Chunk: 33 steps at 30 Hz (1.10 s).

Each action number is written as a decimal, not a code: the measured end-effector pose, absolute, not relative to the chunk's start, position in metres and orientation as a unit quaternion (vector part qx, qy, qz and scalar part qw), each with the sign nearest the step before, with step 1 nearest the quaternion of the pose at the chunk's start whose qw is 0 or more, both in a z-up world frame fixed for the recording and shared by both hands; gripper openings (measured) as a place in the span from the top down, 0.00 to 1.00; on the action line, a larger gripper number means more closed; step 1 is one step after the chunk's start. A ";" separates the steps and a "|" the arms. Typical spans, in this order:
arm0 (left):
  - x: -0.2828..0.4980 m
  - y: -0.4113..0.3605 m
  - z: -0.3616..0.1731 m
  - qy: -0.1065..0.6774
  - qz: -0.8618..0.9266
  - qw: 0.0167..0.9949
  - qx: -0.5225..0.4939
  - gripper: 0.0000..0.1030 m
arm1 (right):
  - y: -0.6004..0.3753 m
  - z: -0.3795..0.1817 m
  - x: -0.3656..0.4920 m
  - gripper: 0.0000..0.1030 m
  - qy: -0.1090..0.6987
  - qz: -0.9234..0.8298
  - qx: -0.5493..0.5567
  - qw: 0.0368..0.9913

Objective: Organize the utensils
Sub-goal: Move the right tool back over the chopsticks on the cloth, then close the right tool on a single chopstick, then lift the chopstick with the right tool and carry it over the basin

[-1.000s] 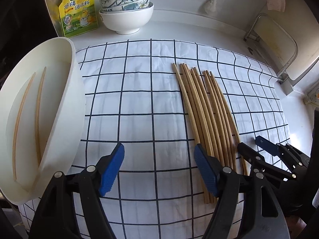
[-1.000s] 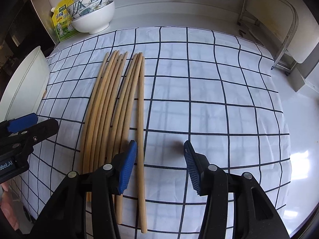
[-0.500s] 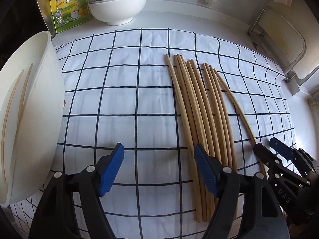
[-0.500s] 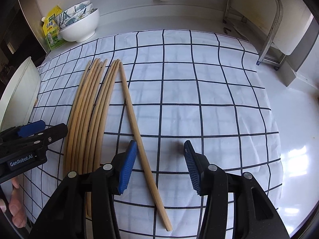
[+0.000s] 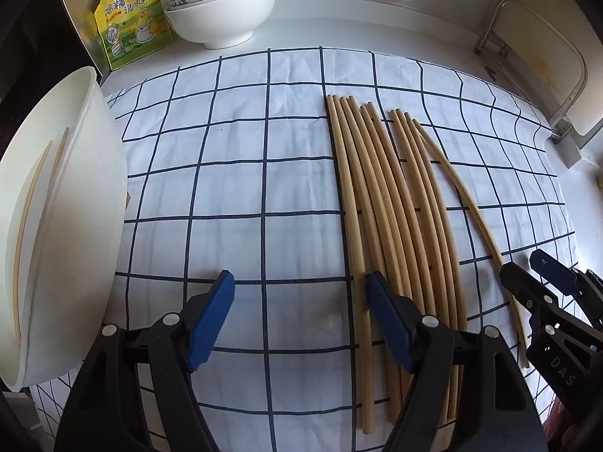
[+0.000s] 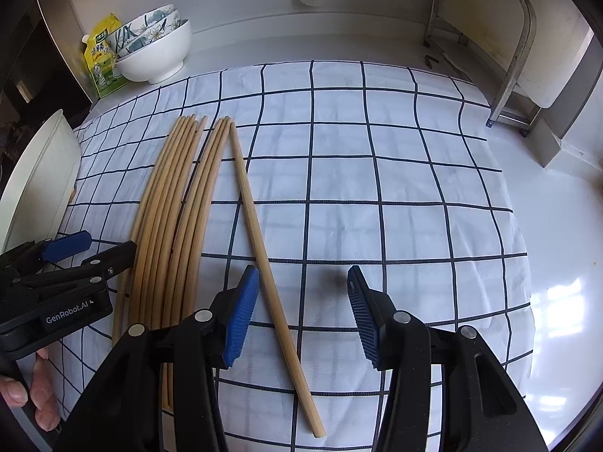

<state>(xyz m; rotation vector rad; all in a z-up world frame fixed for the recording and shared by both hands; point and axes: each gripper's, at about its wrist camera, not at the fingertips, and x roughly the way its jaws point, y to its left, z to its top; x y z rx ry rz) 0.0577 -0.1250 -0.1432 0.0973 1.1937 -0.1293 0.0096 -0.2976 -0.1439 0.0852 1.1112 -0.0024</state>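
Note:
Several wooden chopsticks [image 5: 380, 207] lie side by side on a checked cloth [image 5: 226, 188]. One chopstick [image 6: 264, 248] lies slanted, apart from the bundle [image 6: 177, 207] at its near end. My right gripper [image 6: 301, 293] hangs open over it, and the stick runs between the jaws close to the left pad. My left gripper [image 5: 299, 297] is open with nothing between its fingers; its right finger hovers over the bundle's left edge. A white tray [image 5: 94, 188] at the left holds two chopsticks [image 5: 34, 196]. Each gripper shows in the other's view: right gripper [image 5: 525, 263], left gripper [image 6: 98, 246].
Stacked bowls [image 5: 222, 11] and a yellow pouch [image 5: 130, 26] stand at the back left against the wall. A metal rack [image 6: 520, 56] stands at the back right. The white counter [image 6: 557, 263] runs right of the cloth. A hand [image 6: 37, 395] holds the left gripper.
The rightmost chopstick's near end has swung out to the right, away from the bundle. The left gripper has come lower and closer to the chopsticks, leaving the tray further left. Both jaws kept their width.

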 end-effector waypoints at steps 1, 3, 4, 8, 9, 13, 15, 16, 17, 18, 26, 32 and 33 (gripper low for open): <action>0.057 -0.124 -0.143 0.561 -0.058 0.824 0.047 0.30 | -0.297 -0.144 0.010 0.54 0.527 -0.001 0.038 0.849; 0.057 -0.120 -0.142 0.563 -0.053 0.824 0.047 0.30 | -0.296 -0.144 0.010 0.54 0.527 -0.001 0.036 0.849; 0.056 -0.118 -0.142 0.564 -0.051 0.823 0.047 0.30 | -0.296 -0.144 0.011 0.54 0.526 -0.001 0.035 0.850; 0.052 -0.111 -0.142 0.563 -0.046 0.823 0.053 0.29 | -0.295 -0.144 0.013 0.54 0.524 0.001 0.029 0.851; 0.050 -0.110 -0.142 0.563 -0.045 0.824 0.053 0.29 | -0.295 -0.144 0.014 0.54 0.524 0.003 0.026 0.851; 0.054 -0.112 -0.142 0.561 -0.040 0.825 0.052 0.25 | -0.292 -0.146 0.018 0.53 0.526 0.012 0.011 0.850; 0.057 -0.115 -0.143 0.560 -0.040 0.826 0.051 0.25 | -0.289 -0.147 0.020 0.53 0.525 0.012 0.000 0.851; 0.059 -0.117 -0.143 0.557 -0.040 0.828 0.052 0.25 | -0.287 -0.148 0.021 0.53 0.525 0.013 -0.007 0.851; 0.060 -0.118 -0.143 0.556 -0.039 0.828 0.053 0.25 | -0.285 -0.149 0.021 0.53 0.524 0.013 -0.013 0.851; 0.063 -0.121 -0.143 0.555 -0.040 0.829 0.054 0.25 | -0.283 -0.150 0.023 0.53 0.524 0.014 -0.018 0.852; 0.065 -0.124 -0.142 0.548 -0.050 0.834 0.039 0.42 | -0.273 -0.150 0.026 0.59 0.507 0.027 -0.045 0.860; 0.066 -0.128 -0.140 0.549 -0.077 0.831 0.044 0.89 | -0.262 -0.149 0.026 0.94 0.511 0.057 -0.052 0.856; 0.066 -0.128 -0.140 0.552 -0.080 0.829 0.043 0.93 | -0.263 -0.149 0.026 0.94 0.511 0.058 -0.047 0.856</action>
